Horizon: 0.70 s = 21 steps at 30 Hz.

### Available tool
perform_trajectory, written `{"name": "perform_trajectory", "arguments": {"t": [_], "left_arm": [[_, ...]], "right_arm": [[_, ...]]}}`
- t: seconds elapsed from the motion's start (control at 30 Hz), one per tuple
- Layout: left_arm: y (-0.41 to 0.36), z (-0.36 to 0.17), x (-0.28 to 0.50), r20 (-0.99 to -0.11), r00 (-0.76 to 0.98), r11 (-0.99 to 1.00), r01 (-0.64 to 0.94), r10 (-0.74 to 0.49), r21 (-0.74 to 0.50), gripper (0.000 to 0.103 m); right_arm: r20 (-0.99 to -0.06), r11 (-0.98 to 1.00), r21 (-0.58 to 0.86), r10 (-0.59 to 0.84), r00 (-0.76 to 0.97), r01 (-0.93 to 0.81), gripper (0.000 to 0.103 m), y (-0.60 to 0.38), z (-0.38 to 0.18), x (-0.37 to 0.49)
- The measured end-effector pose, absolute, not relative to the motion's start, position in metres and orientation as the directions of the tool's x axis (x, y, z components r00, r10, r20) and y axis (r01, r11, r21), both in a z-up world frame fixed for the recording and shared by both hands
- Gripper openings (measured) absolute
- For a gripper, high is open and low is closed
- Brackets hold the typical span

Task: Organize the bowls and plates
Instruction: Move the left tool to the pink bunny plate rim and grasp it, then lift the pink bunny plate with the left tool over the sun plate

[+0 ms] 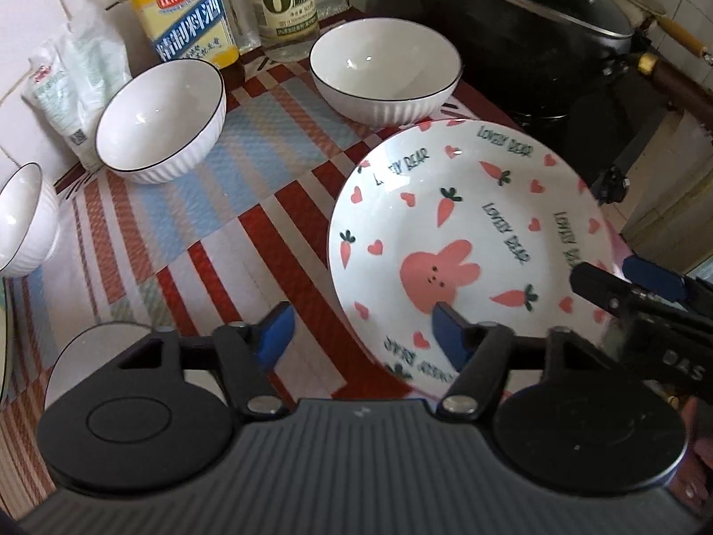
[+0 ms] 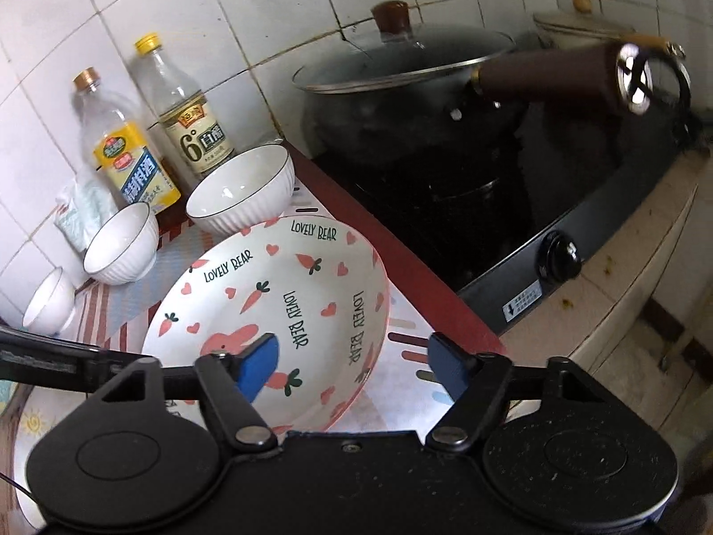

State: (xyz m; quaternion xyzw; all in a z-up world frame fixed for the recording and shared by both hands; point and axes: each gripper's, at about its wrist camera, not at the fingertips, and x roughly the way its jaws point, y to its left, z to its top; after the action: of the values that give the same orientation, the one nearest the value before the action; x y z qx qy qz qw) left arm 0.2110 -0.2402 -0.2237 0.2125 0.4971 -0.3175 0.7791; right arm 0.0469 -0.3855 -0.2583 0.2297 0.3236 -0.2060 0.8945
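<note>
Risk first, left wrist view: the plate (image 1: 468,240) with the rabbit and carrot print looks tilted, its near rim lifted off the striped mat (image 1: 200,223), and neither gripper visibly pinches it. The left gripper (image 1: 363,334) straddles the near rim, one blue finger (image 1: 450,334) over the plate's inside, the other out over the mat; the jaws stand at a middling gap with no pad pressing that I can see. If they close off-centre, the glazed rim could slip and the plate drop back onto the mat, or slide into the bowl (image 1: 385,71) just behind it. The gripper points steeply down. The right gripper (image 1: 624,283) comes in from the right edge at the plate's far side.

Right wrist view: the right gripper (image 2: 354,365) points down at a slant, jaws fairly wide. One finger (image 2: 258,365) sits over the plate (image 2: 276,312) interior, the other outside the rim, toward the stove (image 2: 512,240); contact I cannot tell. A nudge here would push the plate toward the two bowls (image 2: 243,189) (image 2: 120,245) beside the bottles (image 2: 133,151). The pan handle (image 2: 548,73) hangs close above; a raised hand could knock it.
</note>
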Motion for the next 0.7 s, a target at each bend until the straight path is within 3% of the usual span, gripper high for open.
{"name": "perform_trajectory", "arguments": {"t": [0.07,0.37,0.47,0.7], "left_arm": [[-0.244,-0.231,0.218,-0.921,0.285,0.706,0.708,-0.267,0.015,0.038],[-0.239,-0.248,0.239,-0.926,0.224,0.714,0.697,-0.305,-0.067,0.031],[-0.238,-0.256,0.24,-0.919,0.161,0.712,0.684,-0.359,-0.158,0.034],[-0.235,-0.259,0.232,-0.895,0.18,0.683,0.711,-0.407,-0.168,0.039]], "right_arm": [[-0.681,0.792,0.302,-0.21,0.702,0.53,0.068,-0.389,-0.263,0.05],[-0.711,0.737,0.369,-0.169,0.683,0.567,0.02,-0.397,-0.278,0.054],[-0.719,0.738,0.377,-0.147,0.679,0.56,0.019,-0.398,-0.28,0.055],[-0.708,0.692,0.45,-0.109,0.698,0.564,0.019,-0.407,-0.286,0.056]]}}
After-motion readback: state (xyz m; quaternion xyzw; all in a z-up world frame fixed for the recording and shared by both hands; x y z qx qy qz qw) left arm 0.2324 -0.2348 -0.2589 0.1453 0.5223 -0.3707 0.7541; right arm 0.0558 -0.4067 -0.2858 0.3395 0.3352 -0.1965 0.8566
